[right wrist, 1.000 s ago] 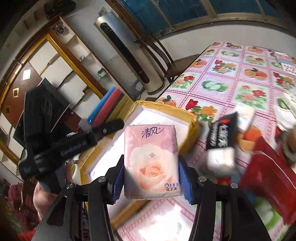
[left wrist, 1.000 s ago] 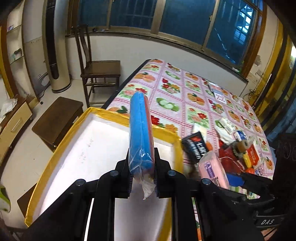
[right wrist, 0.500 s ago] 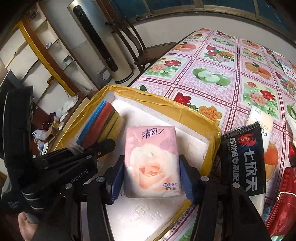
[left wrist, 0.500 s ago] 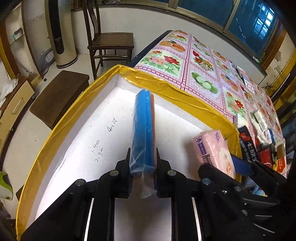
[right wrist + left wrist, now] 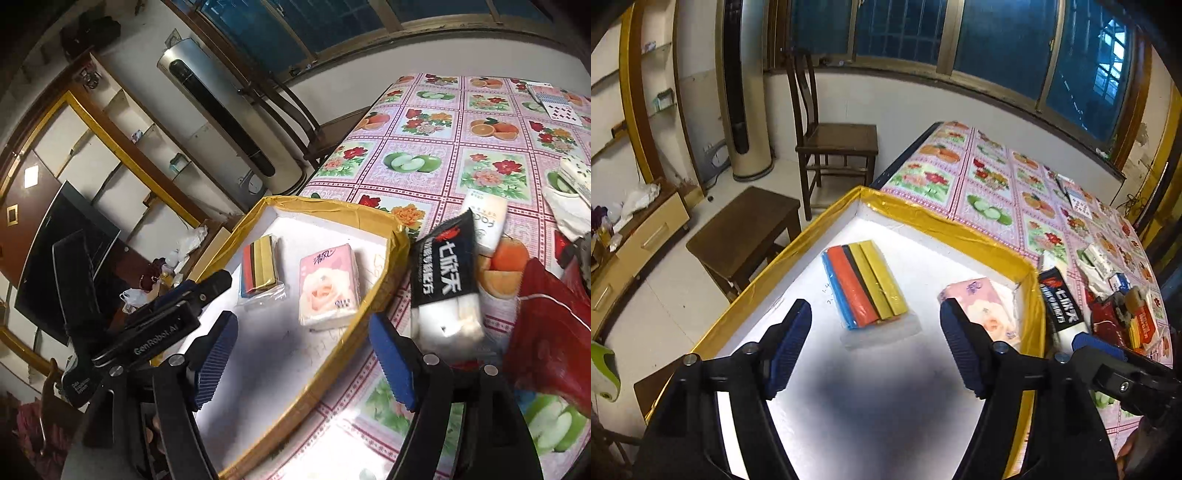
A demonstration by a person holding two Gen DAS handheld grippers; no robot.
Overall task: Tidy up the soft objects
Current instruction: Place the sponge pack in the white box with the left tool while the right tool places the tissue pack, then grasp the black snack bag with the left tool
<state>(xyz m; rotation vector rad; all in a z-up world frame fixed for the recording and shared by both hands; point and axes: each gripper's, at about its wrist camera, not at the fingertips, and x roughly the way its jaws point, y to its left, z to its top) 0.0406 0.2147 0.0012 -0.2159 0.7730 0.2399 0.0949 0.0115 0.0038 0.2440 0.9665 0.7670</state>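
Both the left tongs (image 5: 875,347) and right tongs (image 5: 303,363) gape empty above the yellow-rimmed tray (image 5: 945,225). Inside lie the sponge pack (image 5: 864,286) and pink tissue pack (image 5: 330,286), just apart. Best next: lift clear, then fetch the black packet (image 5: 443,273) from the bench (image 5: 461,147).

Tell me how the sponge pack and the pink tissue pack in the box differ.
The sponge pack shows blue, red, black and yellow strips in clear plastic; the tissue pack is pink with a rose print. The sponge pack looks longer and flatter, the tissue pack squarer and thicker. In the left wrist view the sponge pack lies nearer the box's middle, the tissue pack by its right wall. Both lie flat, released, apart from each other.
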